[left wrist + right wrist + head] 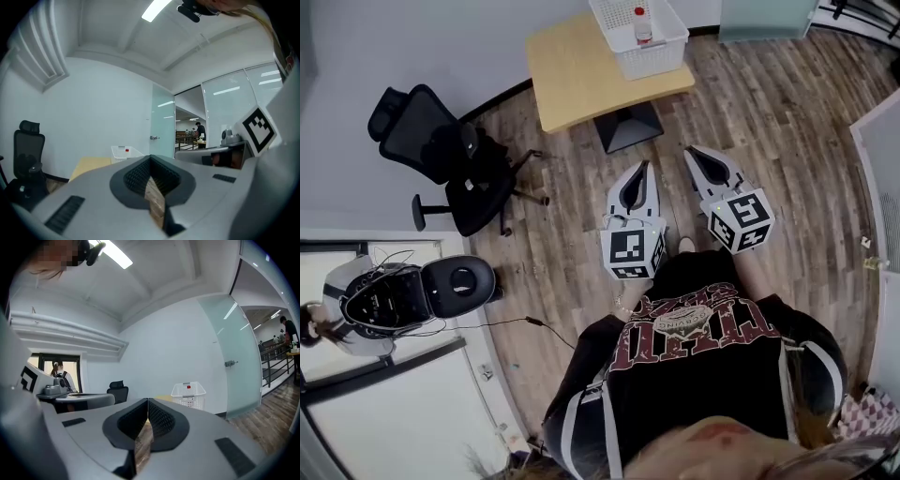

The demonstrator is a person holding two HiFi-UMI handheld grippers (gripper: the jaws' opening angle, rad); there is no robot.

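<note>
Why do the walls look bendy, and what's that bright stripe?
Left gripper view: a wide lens bends the wall and blacks out the corners; the stripe is a ceiling lamp. Right gripper view: the same bend, a glaring lamp. Head view: the floor curves too.

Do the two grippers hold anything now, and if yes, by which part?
Nothing is held. The left gripper and the right gripper are both shut, jaws tip to tip, with nothing between them.

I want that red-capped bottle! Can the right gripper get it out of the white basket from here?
Probably not from here. The right gripper hangs over the floor, short of the table, and the bottle stands in the basket on the table's far side. Nothing blocks the way; its jaws are shut.
</note>
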